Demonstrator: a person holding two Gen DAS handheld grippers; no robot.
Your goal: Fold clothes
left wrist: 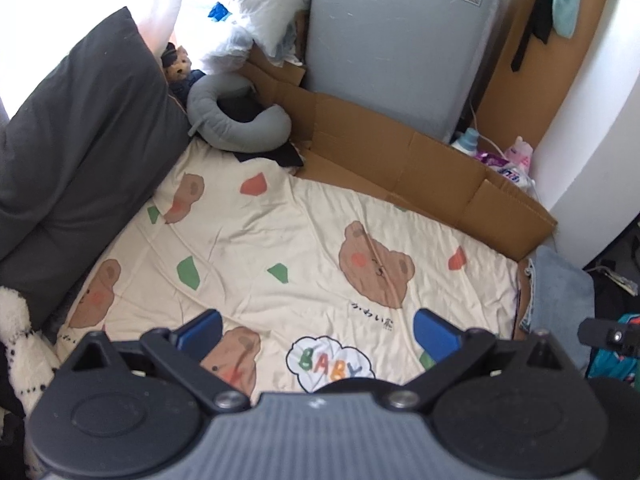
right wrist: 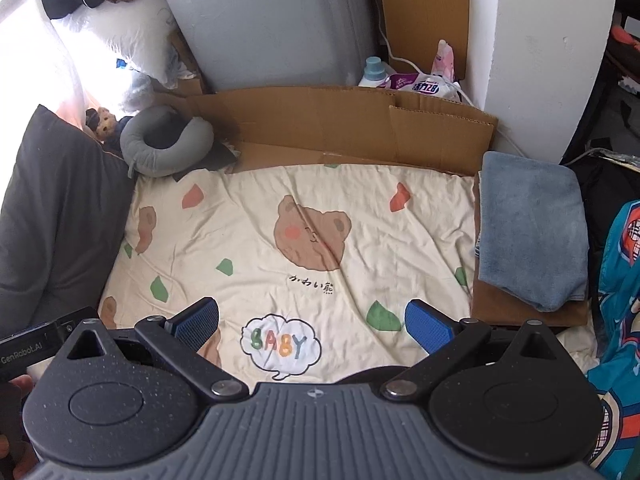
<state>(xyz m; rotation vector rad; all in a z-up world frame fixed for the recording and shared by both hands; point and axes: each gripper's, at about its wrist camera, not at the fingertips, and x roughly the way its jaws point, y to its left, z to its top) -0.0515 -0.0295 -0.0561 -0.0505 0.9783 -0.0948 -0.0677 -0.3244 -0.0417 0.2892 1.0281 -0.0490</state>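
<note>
A folded blue-grey towel [right wrist: 528, 232] lies at the right edge of the bed, on a brown sheet of cardboard; in the left wrist view only its edge [left wrist: 560, 292] shows. A teal patterned garment [right wrist: 618, 304] hangs at the far right. The cream bear-print sheet [right wrist: 248, 232] [left wrist: 280, 240] covers the bed. My right gripper [right wrist: 314, 326] hovers open above the "BABY" print with nothing between its blue pads. My left gripper [left wrist: 316, 330] is open too, over the same print, and holds nothing. Part of the other gripper shows at each view's side edge.
A dark grey cushion [left wrist: 76, 152] lines the left side. A grey neck pillow [right wrist: 164, 144] and a small plush bear [right wrist: 102, 124] sit at the far left corner. Flattened cardboard [right wrist: 340, 128] borders the far edge, with a grey appliance [left wrist: 392, 44] and detergent bottles [right wrist: 374, 72] behind it.
</note>
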